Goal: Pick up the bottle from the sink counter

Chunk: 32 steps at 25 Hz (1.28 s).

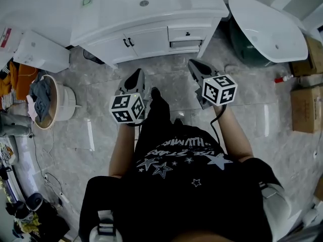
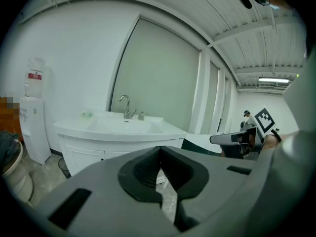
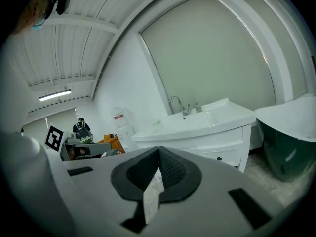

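Observation:
A small bottle (image 2: 141,116) stands on the white sink counter (image 2: 118,130) just right of the faucet (image 2: 126,105); the right gripper view shows the same bottle (image 3: 198,107) beside the tap. Both grippers are held out over the floor in front of the vanity, well short of the counter. My left gripper (image 1: 136,75) is shut, its jaws meeting at the tip (image 2: 160,149) with nothing between them. My right gripper (image 1: 195,64) is also shut and empty (image 3: 159,149). In the head view I cannot make out the bottle.
A white bathtub (image 1: 267,29) stands to the right of the vanity (image 1: 151,19). At the left are a water dispenser (image 1: 40,52) and a round basket of clothes (image 1: 48,102). Cardboard boxes (image 1: 305,107) sit at the far right. A green soap dish (image 1: 87,0) rests on the counter.

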Each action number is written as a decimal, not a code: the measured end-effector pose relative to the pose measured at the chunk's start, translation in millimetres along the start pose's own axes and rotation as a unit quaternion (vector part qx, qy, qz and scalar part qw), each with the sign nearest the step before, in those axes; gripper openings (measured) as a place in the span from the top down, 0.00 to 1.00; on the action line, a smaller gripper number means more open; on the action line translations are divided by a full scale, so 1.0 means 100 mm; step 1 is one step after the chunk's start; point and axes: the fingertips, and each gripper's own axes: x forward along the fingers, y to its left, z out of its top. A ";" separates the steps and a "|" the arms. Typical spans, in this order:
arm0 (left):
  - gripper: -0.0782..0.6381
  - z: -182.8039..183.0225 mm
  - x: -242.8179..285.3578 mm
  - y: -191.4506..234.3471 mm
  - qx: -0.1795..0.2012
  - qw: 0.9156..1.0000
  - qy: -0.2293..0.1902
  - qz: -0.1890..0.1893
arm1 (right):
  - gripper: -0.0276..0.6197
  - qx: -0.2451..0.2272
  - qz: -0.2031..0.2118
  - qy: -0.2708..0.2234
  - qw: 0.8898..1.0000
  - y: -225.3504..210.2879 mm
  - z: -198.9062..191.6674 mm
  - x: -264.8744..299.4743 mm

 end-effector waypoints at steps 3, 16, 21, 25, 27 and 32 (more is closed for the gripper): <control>0.88 -0.01 0.12 0.14 -0.008 1.000 0.002 0.007 | 0.95 0.001 -0.005 0.002 1.000 -0.10 0.03 0.14; 0.88 0.39 1.37 1.24 -0.024 1.000 -0.001 -0.003 | 0.95 0.004 -0.044 0.017 0.999 -0.80 0.48 1.45; 0.88 0.66 1.88 1.76 -0.037 0.999 -0.001 -0.012 | 0.95 0.011 -0.062 0.021 0.998 -1.06 0.74 2.05; 0.88 0.91 2.31 2.10 -0.041 0.999 0.003 -0.022 | 0.95 0.011 -0.077 0.028 0.997 -1.25 0.97 2.40; 0.88 1.04 2.53 2.24 -0.038 0.999 0.005 -0.025 | 0.95 0.014 -0.086 0.028 0.996 -1.37 1.11 2.57; 0.88 1.23 3.00 2.51 -0.049 0.998 0.013 -0.038 | 0.95 0.020 -0.105 0.026 0.994 -1.59 1.43 3.05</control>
